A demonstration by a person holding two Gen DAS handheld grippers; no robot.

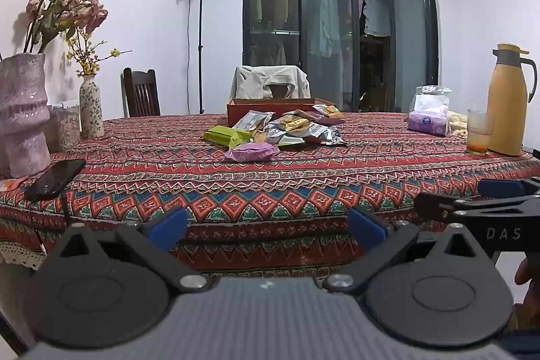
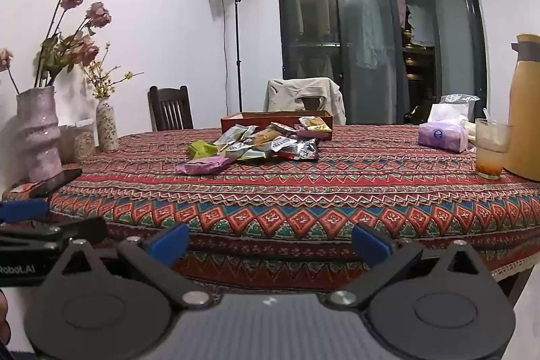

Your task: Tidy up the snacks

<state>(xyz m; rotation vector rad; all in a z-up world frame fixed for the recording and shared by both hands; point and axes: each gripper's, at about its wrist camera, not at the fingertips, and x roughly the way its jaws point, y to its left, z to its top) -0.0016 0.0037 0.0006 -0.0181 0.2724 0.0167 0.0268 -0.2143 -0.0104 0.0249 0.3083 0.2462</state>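
Clearly nothing is picked up yet, so the risks lie in the reach across the table (image 1: 303, 177). On the far left a dark phone (image 1: 55, 179) lies near the table's edge beside a large pink vase (image 1: 22, 110) with tall dried flowers, and a smaller patterned vase (image 1: 91, 110) stands behind; a wide swing of the left arm can, I think, push the phone off or tip a vase. The left claw (image 1: 266, 221) is fully open and empty, short of the near table edge, and the right claw (image 2: 270, 240) is the same, wide open with nothing between its pads. The two claws are close side by side, so they may knock each other when both go forward. The snack packets (image 1: 287, 129) lie in a loose pile near the table's middle, well apart from both claws, just in front of a brown tray (image 1: 243, 107). The shiny wrappers overlap, so a grip may slip or drag a neighbour. On the right a glass with liquid (image 2: 491, 147) and a yellow jug (image 2: 526, 110) stand close together; the right arm can spill the glass.
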